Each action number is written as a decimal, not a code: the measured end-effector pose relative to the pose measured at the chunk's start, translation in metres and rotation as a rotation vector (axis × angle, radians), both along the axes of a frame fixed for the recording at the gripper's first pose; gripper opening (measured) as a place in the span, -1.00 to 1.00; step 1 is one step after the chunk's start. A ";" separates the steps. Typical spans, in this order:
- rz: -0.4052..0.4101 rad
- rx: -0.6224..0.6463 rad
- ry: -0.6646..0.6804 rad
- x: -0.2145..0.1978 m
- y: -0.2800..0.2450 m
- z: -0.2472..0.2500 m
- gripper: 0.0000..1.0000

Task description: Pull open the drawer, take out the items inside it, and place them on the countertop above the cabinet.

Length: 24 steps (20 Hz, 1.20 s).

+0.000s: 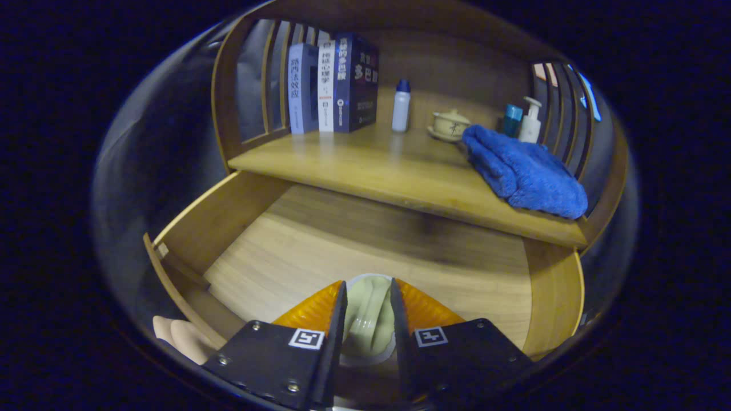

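Note:
The wooden drawer (pixel 220 214) is pulled out below the countertop (pixel 377 165); its floor ahead of my fingers is bare. My gripper (pixel 368 282) hangs over the drawer's front part. Both fingers press the sides of a pale green, glossy item (pixel 368 319), which fills the gap between them. Only its rounded top and ridged middle are visible, so I cannot tell what it is. A blue towel (pixel 522 168) lies on the right of the countertop, hanging slightly over its front edge.
On the countertop stand three books (pixel 334 85) at the back left, a white bottle with a blue cap (pixel 401 105), a lidded teacup (pixel 450 124), a teal cup (pixel 512 119) and a pump bottle (pixel 531 121). A person's hand (pixel 183 337) rests by the drawer's left front corner.

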State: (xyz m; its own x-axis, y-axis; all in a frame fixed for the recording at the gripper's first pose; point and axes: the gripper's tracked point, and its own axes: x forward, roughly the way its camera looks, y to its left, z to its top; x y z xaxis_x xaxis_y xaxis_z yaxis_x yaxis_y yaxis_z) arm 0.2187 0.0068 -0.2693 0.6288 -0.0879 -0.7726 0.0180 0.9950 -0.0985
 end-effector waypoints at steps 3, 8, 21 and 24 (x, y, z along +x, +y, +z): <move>-0.004 0.008 0.067 -0.001 -0.002 -0.016 -0.13; -0.035 0.034 0.095 -0.003 -0.010 -0.021 -0.52; -0.002 0.081 -0.227 0.020 -0.001 0.094 -0.66; 0.002 0.050 -0.335 0.039 -0.004 0.130 -0.66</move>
